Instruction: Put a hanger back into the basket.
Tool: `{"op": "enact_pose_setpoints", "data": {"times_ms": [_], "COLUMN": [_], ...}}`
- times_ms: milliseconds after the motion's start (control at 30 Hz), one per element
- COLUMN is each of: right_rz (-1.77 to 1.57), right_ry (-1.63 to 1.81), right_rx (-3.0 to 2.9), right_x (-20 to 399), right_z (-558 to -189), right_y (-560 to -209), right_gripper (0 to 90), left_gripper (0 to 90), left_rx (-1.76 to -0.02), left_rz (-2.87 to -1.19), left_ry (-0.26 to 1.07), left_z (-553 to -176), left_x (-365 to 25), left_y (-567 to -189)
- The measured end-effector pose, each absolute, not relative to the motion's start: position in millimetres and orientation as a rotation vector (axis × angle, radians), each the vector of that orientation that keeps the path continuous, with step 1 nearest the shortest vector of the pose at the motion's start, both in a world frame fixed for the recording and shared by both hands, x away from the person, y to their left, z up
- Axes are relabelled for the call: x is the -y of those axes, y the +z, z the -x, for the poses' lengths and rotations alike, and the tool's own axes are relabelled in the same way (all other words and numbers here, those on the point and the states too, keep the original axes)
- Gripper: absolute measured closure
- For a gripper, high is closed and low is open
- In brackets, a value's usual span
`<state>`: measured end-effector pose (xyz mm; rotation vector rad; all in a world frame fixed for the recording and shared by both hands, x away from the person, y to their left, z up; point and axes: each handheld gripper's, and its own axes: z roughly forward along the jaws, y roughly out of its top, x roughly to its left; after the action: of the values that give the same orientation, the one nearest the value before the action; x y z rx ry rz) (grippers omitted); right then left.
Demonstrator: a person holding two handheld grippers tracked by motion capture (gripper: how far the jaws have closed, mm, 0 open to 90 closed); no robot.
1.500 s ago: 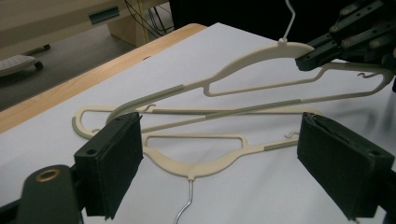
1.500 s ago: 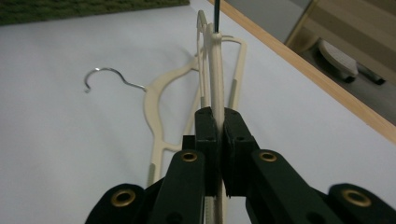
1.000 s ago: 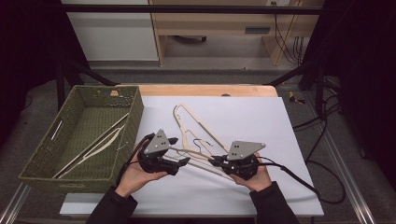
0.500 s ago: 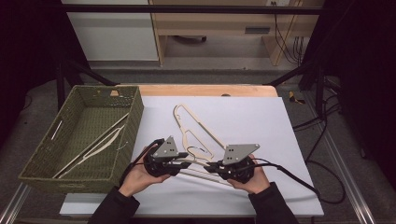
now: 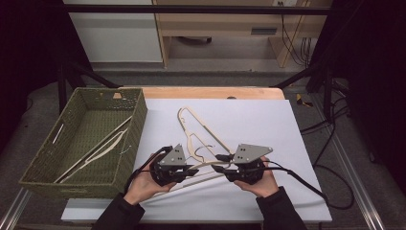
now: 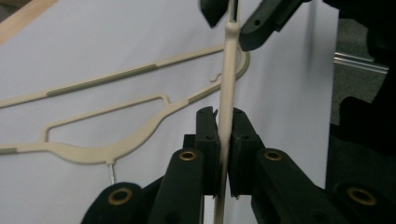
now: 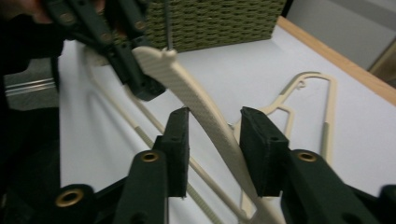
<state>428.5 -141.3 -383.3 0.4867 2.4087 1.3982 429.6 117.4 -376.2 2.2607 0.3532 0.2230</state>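
Above the white table (image 5: 268, 120), beside a green basket (image 5: 139, 120), the left gripper (image 5: 187, 170) clamps a cream hanger (image 6: 226, 116) while the right gripper (image 5: 221, 168) has just loosened, its jaws apart around it.

Overhead forward-down; two close finger-mounted views

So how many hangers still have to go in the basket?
Hangers already lie inside the green basket. The left claw is shut on a cream hanger, while the right claw has just been opening around it, pads apart. Another hanger lies on the white table, so likely two remain.
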Motion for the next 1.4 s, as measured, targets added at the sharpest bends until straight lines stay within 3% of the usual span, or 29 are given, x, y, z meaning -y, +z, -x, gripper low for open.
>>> {"op": "enact_pose_setpoints", "data": {"times_ms": [167, 433, 633, 1100, 1400], "right_rz": [-0.528, -0.724, -0.868, -0.979, -1.001], "right_ry": [1.445, 1.514, 1.51, 1.488, 1.483], "right_rx": [-2.382, -2.262, -2.168, -2.048, -2.021], "right_x": [149.1, 181.0, 204.8, 236.2, 245.9], "right_z": [-428.8, -429.7, -430.6, -429.8, -428.5], "right_y": [-380.2, -374.7, -376.9, -376.8, -377.5], "right_gripper": [50.1, 23.3, 12.4, 7.6, 5.8], "left_gripper": [85.6, 85.6, 85.6, 85.6, 85.6], "left_rx": [-0.393, -0.537, -0.567, -0.525, -0.551], "left_rz": [-2.246, -2.113, -2.03, -1.968, -1.93], "left_ry": [0.233, 0.312, 0.379, 0.496, 0.501], "left_z": [-430.3, -430.8, -426.3, -422.9, -441.6], "left_x": [-118.5, -132.9, -144.8, -164.5, -206.8], "left_y": [-375.7, -363.5, -345.4, -277.5, -243.5]}}
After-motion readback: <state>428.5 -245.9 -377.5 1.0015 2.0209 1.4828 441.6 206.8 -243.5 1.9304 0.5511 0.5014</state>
